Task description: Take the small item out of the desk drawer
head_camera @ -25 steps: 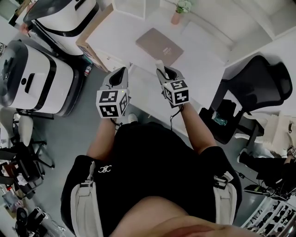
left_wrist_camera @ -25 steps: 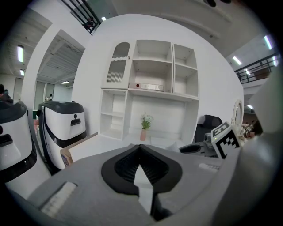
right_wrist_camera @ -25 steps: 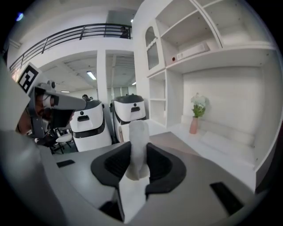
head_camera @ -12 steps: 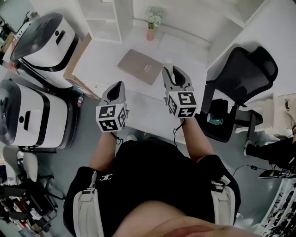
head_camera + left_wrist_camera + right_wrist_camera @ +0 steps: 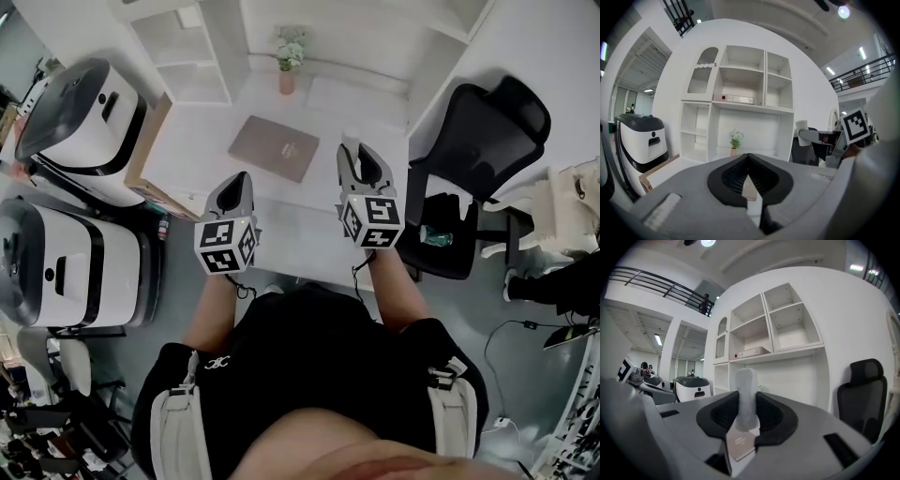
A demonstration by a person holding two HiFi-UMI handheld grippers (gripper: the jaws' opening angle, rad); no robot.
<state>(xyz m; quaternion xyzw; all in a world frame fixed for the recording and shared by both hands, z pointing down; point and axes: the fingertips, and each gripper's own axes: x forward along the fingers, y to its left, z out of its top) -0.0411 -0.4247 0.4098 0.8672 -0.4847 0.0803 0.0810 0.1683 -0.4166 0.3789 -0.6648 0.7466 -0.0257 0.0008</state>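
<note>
Right hand-held gripper (image 5: 351, 155), higher than before, over desk (image 5: 202, 131)

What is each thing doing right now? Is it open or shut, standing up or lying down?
left gripper: shut, nothing in it.
right gripper: shut on the small white item.
small white item: held upright between the jaws.
brown book: closed, lying flat on the desk.
potted plant: standing upright.
black chair: upright, nobody sitting in it.

Bright ceiling lamp (image 5: 708, 242) lights evenly; fisheye edges bend, corners go black.
</note>
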